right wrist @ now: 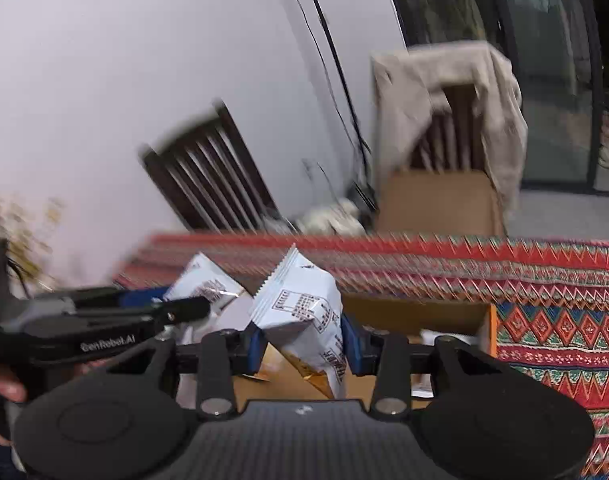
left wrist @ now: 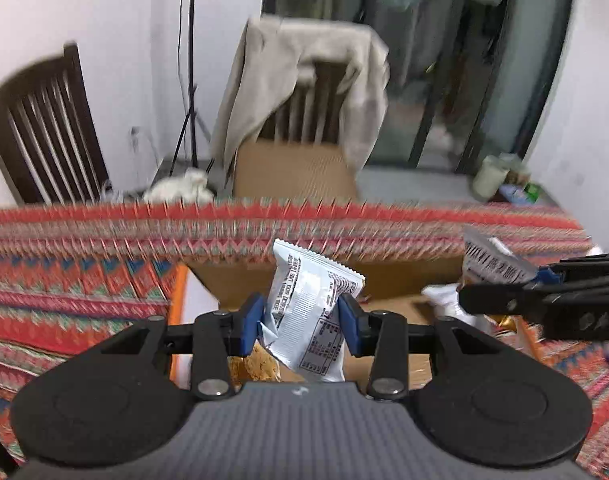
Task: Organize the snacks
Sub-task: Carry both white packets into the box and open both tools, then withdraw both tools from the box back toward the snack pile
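My left gripper (left wrist: 300,320) is shut on a white snack packet (left wrist: 312,312) with black print, held above an open cardboard box (left wrist: 404,276). My right gripper (right wrist: 302,338) is shut on a second white snack packet (right wrist: 304,316) over the same box (right wrist: 424,312). In the left wrist view the right gripper (left wrist: 544,300) comes in from the right with its packet (left wrist: 492,264). In the right wrist view the left gripper (right wrist: 104,320) comes in from the left with its packet (right wrist: 204,284). More wrappers (left wrist: 448,300) lie in the box.
The box sits on a table with a red patterned cloth (left wrist: 64,280). Behind the table stand a dark wooden chair (left wrist: 44,128), a chair draped with a beige cloth (left wrist: 304,80) holding a cardboard box (left wrist: 292,168), and a tripod (left wrist: 190,80). Jars (left wrist: 492,172) stand at the far right.
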Available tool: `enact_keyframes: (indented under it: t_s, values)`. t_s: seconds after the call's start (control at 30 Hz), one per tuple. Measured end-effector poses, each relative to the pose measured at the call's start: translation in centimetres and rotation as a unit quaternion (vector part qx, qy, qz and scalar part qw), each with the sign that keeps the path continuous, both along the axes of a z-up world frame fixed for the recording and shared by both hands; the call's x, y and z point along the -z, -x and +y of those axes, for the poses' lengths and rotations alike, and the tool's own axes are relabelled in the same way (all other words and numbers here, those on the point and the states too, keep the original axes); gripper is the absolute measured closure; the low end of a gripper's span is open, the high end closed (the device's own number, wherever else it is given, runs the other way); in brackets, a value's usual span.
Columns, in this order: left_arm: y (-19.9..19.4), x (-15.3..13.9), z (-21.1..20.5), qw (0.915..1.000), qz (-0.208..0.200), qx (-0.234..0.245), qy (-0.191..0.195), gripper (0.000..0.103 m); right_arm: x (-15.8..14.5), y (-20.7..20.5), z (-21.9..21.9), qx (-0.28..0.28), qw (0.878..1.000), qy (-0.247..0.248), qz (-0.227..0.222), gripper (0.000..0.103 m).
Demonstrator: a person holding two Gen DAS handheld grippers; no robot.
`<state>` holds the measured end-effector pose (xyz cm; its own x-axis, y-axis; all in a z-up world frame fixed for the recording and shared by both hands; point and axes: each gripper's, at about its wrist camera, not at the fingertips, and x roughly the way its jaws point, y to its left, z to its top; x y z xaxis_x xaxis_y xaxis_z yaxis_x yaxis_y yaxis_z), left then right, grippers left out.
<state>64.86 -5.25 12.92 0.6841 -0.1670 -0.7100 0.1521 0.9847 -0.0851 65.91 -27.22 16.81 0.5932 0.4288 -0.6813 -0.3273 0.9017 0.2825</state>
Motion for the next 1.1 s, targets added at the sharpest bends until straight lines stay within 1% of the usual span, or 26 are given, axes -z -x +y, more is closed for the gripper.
enact_keyframes:
  t_s: [0.1,0.13,0.2,0.23,0.27,0.3,0.33,0.37,0.4,0.47,0.6,0.73,0.8,0.83,0.87,0.93,1.0,1.03,1.1]
  values:
    - [-2.1,3.5,-0.4,0.999,0.041,-0.016,0.005,0.061,4.4,-2.9,1.7,0.012,0.998,0.051,0.041,0.064]
    - [-2.7,4.4,-0.1,0.9986,0.048,-0.022,0.007,0.061,6.0,-3.8,2.0,0.017,0.996,0.065,0.054,0.064]
    - [-3.1,5.6,-0.3,0.9979,0.054,-0.034,0.007,0.059,8.0,-4.6,2.5,0.019,0.994,0.085,0.069,0.063]
    - [-3.1,6.0,-0.3,0.998,0.056,-0.028,0.008,0.057,8.8,-4.9,2.6,0.023,0.993,0.09,0.076,0.063]
    - [-3.3,6.4,-0.4,0.998,0.06,-0.019,0.004,0.051,9.5,-5.2,2.6,0.027,0.992,0.09,0.082,0.063]
    - [-3.3,6.5,-0.4,0.9978,0.063,-0.017,0.003,0.047,9.9,-5.3,2.5,0.03,0.992,0.087,0.085,0.06]
    - [-3.3,6.6,-0.3,0.9977,0.064,-0.02,0.003,0.04,10.2,-5.2,2.5,0.032,0.992,0.084,0.086,0.057]
    - [-3.3,6.8,-0.2,0.9977,0.063,-0.025,0.002,0.037,10.5,-5.3,2.5,0.037,0.992,0.081,0.087,0.047]
    - [-3.3,6.9,-0.2,0.9975,0.064,-0.03,0.002,0.037,10.6,-5.3,2.5,0.04,0.992,0.081,0.09,0.04]
    - [-3.2,6.7,-0.1,0.9973,0.067,-0.03,0.003,0.036,10.5,-5.6,2.5,0.043,0.992,0.081,0.09,0.039]
    - [-2.3,5.6,0.3,0.998,0.058,-0.024,0.003,0.029,9.4,-4.8,2.6,0.035,0.993,0.079,0.08,0.038]
    - [-0.1,3.1,0.9,0.999,0.039,-0.022,0.002,0.025,6.6,-2.9,2.2,0.028,0.995,0.081,0.058,0.037]
    - [1.5,1.5,0.9,0.9995,0.025,-0.018,-0.002,0.021,4.7,-1.3,2.0,0.024,0.995,0.083,0.041,0.036]
    - [2.2,0.8,1.0,0.9997,0.018,-0.016,-0.003,0.014,3.8,-0.5,1.8,0.024,0.996,0.083,0.033,0.035]
    - [3.2,-0.2,1.0,0.9998,0.009,-0.017,-0.006,0.009,3.0,0.3,1.6,0.023,0.996,0.083,0.026,0.033]
    - [5.3,-2.0,1.1,0.9997,-0.012,-0.017,-0.01,0.007,1.2,2.1,1.2,0.025,0.996,0.082,0.01,0.028]
    - [7.4,-3.8,1.1,0.9994,-0.031,-0.011,-0.014,0.002,-0.7,4.4,0.7,0.025,0.996,0.081,-0.009,0.021]
    - [8.4,-4.6,1.1,0.999,-0.04,-0.009,-0.016,0.0,-1.5,5.3,0.4,0.023,0.996,0.08,-0.018,0.021]
    - [10.9,-6.3,1.0,0.9978,-0.062,-0.006,-0.024,0.0,-3.3,7.7,-0.1,0.018,0.996,0.078,-0.036,0.018]
